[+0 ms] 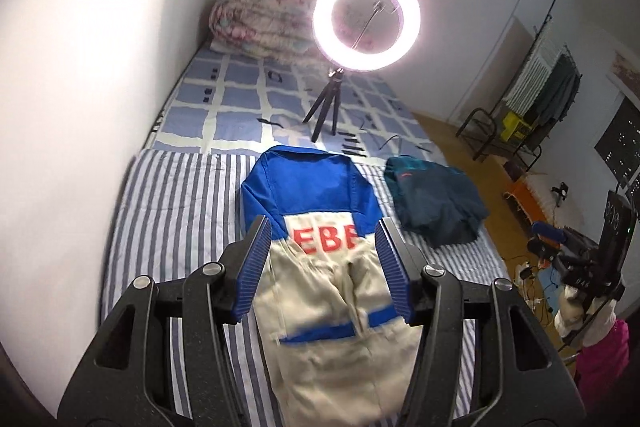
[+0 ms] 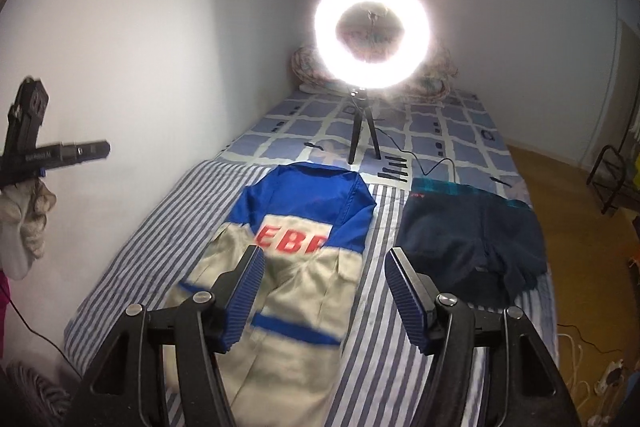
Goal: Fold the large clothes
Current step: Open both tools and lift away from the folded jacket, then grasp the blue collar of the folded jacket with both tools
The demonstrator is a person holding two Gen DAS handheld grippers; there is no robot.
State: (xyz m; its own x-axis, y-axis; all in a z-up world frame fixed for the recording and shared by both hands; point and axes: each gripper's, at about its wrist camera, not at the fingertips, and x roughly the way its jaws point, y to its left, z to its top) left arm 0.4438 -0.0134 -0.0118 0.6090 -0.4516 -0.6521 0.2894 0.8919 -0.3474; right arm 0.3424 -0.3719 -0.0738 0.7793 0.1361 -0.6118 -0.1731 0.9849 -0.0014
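- The left gripper hangs over the near end of the bed, jaws apart, nothing between the pads.
- A blue and beige jacket with red letters lies lengthwise down the middle of the striped sheet.
- A folded dark teal garment sits just beside it, near the bed's right edge.
- A lit ring light stands on its tripod mid-bed.
- A rolled quilt fills the far end.

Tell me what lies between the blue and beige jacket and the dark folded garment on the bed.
Only bare striped sheet separates the jacket from the dark folded garment; the right wrist view shows this strip most clearly.
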